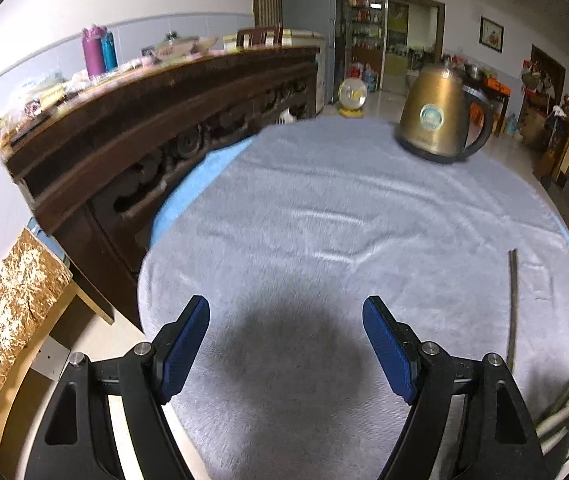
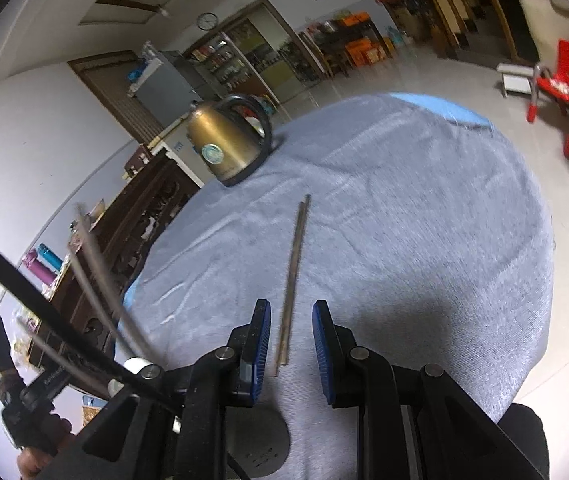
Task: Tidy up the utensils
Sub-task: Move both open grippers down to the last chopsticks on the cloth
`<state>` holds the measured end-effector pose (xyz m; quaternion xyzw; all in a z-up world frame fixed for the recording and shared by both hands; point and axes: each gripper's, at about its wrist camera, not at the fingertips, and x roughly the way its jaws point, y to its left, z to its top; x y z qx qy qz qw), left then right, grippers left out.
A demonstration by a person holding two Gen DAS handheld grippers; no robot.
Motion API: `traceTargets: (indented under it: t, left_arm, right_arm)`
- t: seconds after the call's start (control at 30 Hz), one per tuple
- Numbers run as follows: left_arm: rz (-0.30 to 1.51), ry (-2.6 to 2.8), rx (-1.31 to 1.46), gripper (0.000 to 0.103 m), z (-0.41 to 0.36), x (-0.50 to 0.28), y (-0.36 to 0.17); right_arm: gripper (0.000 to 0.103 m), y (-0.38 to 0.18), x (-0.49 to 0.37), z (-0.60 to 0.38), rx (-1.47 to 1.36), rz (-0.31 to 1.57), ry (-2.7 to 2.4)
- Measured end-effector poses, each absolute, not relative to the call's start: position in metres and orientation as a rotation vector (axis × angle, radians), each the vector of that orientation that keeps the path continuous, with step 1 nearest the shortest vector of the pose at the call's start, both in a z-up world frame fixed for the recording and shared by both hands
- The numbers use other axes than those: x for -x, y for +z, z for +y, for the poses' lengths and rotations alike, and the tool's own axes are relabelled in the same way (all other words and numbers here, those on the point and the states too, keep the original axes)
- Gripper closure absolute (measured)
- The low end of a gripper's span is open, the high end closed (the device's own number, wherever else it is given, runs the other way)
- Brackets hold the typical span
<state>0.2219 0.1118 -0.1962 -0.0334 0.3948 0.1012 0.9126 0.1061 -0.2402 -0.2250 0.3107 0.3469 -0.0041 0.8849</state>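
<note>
A pair of dark wooden chopsticks (image 2: 294, 264) lies on the grey towel (image 2: 424, 220) that covers the round table. Their near ends reach in between the blue pads of my right gripper (image 2: 290, 306). The jaws stand a narrow gap apart and neither pad touches the sticks. In the left wrist view the same chopsticks (image 1: 513, 308) lie far to the right. My left gripper (image 1: 284, 304) hangs wide open over bare towel (image 1: 324, 220), with nothing between its fingers.
A brass-coloured electric kettle (image 1: 432, 116) (image 2: 224, 144) stands at the table's far side. A dark carved wooden sideboard (image 1: 144, 120) loaded with bottles and dishes runs along the left. A red chair (image 2: 560, 76) stands on the tiled floor to the right.
</note>
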Motion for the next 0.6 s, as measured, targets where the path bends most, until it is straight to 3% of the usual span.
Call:
traceTargets:
  t: [0.27, 0.6]
  left_arm:
    - [0.878, -0.008, -0.016, 0.024, 0.087, -0.280, -0.242]
    - [0.844, -0.304, -0.152, 0.024, -0.024, -0.345, -0.238]
  right_arm:
    - [0.080, -0.261, -0.124, -0.269, -0.744, 0.761, -0.011]
    - [0.077, -0.285, -0.142, -0.291, -0.802, 0.713, 0.084]
